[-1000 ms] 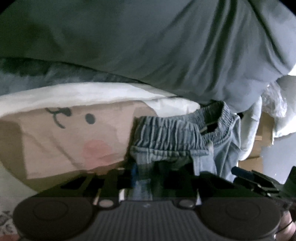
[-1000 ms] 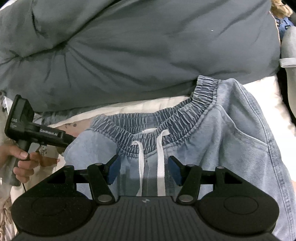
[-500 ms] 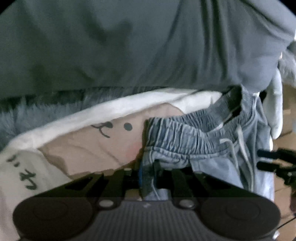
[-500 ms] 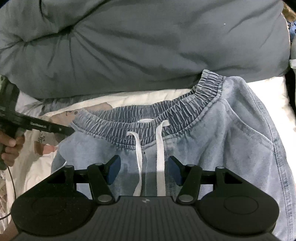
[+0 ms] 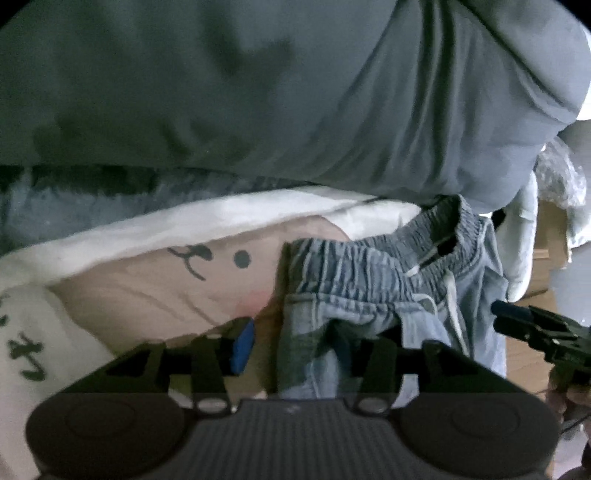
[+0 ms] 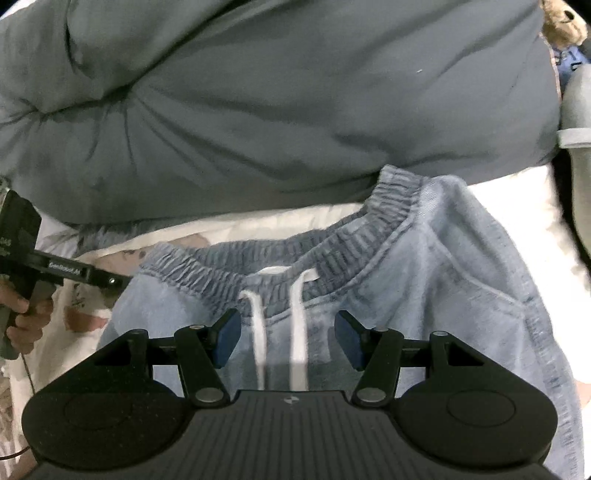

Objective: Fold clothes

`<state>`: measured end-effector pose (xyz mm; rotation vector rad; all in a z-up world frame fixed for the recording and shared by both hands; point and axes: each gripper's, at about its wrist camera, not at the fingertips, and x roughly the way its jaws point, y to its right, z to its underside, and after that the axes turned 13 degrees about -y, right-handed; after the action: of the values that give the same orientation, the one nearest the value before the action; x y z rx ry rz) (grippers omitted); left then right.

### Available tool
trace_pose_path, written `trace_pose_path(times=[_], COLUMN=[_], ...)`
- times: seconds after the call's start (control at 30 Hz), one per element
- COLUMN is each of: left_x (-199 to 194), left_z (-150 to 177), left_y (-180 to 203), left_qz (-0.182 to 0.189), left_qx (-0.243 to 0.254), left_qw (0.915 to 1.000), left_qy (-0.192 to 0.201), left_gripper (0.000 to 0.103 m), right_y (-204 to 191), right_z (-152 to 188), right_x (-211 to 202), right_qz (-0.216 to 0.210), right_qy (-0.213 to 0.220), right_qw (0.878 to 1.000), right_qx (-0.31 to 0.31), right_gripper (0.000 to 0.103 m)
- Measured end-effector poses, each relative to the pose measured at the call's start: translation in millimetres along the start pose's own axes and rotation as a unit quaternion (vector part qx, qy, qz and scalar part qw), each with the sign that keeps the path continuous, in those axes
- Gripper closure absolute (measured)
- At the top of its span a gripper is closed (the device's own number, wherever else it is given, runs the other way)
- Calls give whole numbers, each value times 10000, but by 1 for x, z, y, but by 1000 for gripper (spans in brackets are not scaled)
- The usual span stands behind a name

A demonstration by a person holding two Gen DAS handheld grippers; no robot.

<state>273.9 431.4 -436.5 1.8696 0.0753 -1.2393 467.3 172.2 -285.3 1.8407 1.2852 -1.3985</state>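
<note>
Light blue denim pants (image 6: 424, 280) with an elastic waistband and white drawstrings (image 6: 295, 325) lie on a white printed sheet (image 5: 155, 291). In the left wrist view the pants (image 5: 369, 291) lie bunched just ahead, their left edge between the fingers of my left gripper (image 5: 295, 347), which is open. The left gripper also shows at the left of the right wrist view (image 6: 110, 282). My right gripper (image 6: 288, 343) is open and empty, hovering over the front of the pants with the drawstrings between its fingers.
A big grey duvet (image 6: 277, 103) fills the back behind the pants. A fuzzy blue-grey blanket (image 5: 74, 206) lies under it. Cardboard boxes (image 5: 550, 240) show at the right of the left wrist view. A stuffed toy (image 6: 561, 18) sits at top right.
My left gripper has opened and let go of the pants' waistband edge. The pants have settled onto the sheet. My right gripper has stayed open over the drawstrings.
</note>
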Motion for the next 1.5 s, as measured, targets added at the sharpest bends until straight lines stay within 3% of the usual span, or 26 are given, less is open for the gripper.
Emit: trace_pose_path(times=[0.2,0.37,0.5,0.67,0.73,0.77,0.83,1.17,1.5], left_x=[5,6,8,10,12,12,8,-34,-63], left_z=[1,3,2,2,3,4,7,32,70], left_y=[-5,-2,0,0,1,3,3,2,-16], left_qz=[370,376,367,550,553,494,431,185,109], left_qx=[-145,-147,-133,-190,-147,-108,-90,-113,-536], left_qw=[9992,9991,9991,9983,9983,9987,9989,9979,9961], left_qy=[75,152,164,101,72,89,173,616,694], left_gripper=[54,54,54,58,74,76,91,94,94], right_y=[27,58,77,90,96,97,99,102,60], right_z=[-10,-27,-45,-68,-76,-80,-86,-106,-105], right_x=[-10,-24,-28,-15,-8,-5,2,40,78], right_qz=[441,867,959,753,579,590,671,964,838], right_qy=[309,595,670,399,279,222,96,-549,-1136], right_qw=[9984,9940,9928,9964,9979,9980,9976,9915,9811], right_qx=[186,299,243,38,31,-12,-155,-678,-1320], right_gripper=[40,40,39,39,40,40,40,40,48])
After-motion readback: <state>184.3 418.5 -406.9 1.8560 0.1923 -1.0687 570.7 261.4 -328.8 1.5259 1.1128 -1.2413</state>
